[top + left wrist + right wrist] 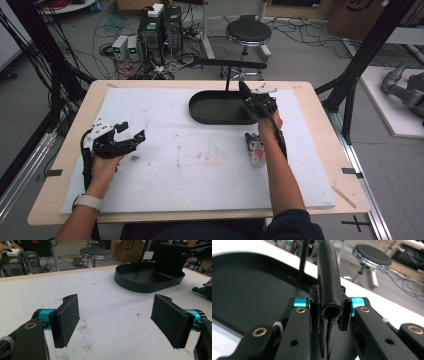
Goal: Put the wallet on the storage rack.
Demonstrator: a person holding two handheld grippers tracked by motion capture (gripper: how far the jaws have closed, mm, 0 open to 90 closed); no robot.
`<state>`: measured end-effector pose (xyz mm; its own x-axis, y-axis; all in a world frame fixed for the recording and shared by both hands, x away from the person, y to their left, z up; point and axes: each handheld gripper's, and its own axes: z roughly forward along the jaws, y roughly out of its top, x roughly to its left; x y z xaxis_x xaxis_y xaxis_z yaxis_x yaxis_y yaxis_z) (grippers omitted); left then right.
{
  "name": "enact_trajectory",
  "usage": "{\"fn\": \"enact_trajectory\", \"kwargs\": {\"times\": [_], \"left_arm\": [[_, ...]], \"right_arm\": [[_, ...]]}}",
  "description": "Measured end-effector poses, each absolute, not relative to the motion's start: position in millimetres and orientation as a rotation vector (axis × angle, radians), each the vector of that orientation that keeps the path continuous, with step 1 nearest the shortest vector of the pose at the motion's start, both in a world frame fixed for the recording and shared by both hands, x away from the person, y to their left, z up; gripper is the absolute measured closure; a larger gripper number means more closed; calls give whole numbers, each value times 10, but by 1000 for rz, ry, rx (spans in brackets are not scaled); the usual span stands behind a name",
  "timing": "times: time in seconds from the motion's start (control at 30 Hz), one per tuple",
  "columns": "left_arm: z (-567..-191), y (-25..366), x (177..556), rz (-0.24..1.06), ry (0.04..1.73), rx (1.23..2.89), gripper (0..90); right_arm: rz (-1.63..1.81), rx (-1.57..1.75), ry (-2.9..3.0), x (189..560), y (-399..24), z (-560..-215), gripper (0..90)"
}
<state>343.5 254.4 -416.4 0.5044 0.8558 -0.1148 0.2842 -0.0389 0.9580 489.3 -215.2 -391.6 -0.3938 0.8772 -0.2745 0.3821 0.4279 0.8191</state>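
In the high view, the right hand-held gripper [248, 96] is at the right end of the black tray [200, 107], and it pinches a long black strap [243, 88] that sticks up past the tray's far rim. A thin black stand [227, 64] with a crossbar rises behind the tray, so the strap looks like it may be meant to hang there or go into the tray. A small plush toy [257, 149] lies on the white worktop [200, 165] just in front of the tray's right end, beside the right forearm. The left hand-held gripper [131, 131] rests far to the left of the tray, spread wide and holding nothing, as if it waits its turn. In the left gripper view, the two pads [67, 317] stand far apart with only bare worktop between them, and the tray [150, 277] sits ahead. In the right gripper view, the jaws are pressed tight on the folded strap [329, 277], which is squeezed in the middle so it won't slip, and the tray [249, 290] lies right below.
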Motion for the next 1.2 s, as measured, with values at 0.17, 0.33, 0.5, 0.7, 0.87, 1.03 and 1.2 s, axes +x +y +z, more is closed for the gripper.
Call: {"fn": "enact_trajectory", "kwargs": {"times": [0.17, 0.33, 0.5, 0.7, 0.87, 1.03, 1.2], "left_arm": [[-4164, 2550, 3431, 620, 1001, 1594, 223], [-4162, 2574, 3419, 619, 1007, 1589, 223], [-4165, 2588, 3410, 622, 1009, 1590, 223], [-4169, 2577, 3410, 616, 1006, 1594, 223], [-4168, 2572, 3408, 615, 1008, 1590, 223], [-4168, 2583, 3404, 616, 1010, 1584, 223], [-4170, 2600, 3398, 617, 1010, 1579, 223]], "right_arm": [[837, 1102, 1979, 5010, -2066, -3947, 775], [816, 1051, 2021, 5038, -1894, -3991, 763], [807, 1049, 2023, 5028, -1807, -4021, 764], [858, 1087, 2015, 5026, -1912, -3977, 765], [880, 1080, 2042, 5034, -1847, -4012, 663], [933, 1091, 2020, 5039, -1772, -4056, 321], [1015, 1094, 2035, 4994, -1826, -3980, 305]]}}
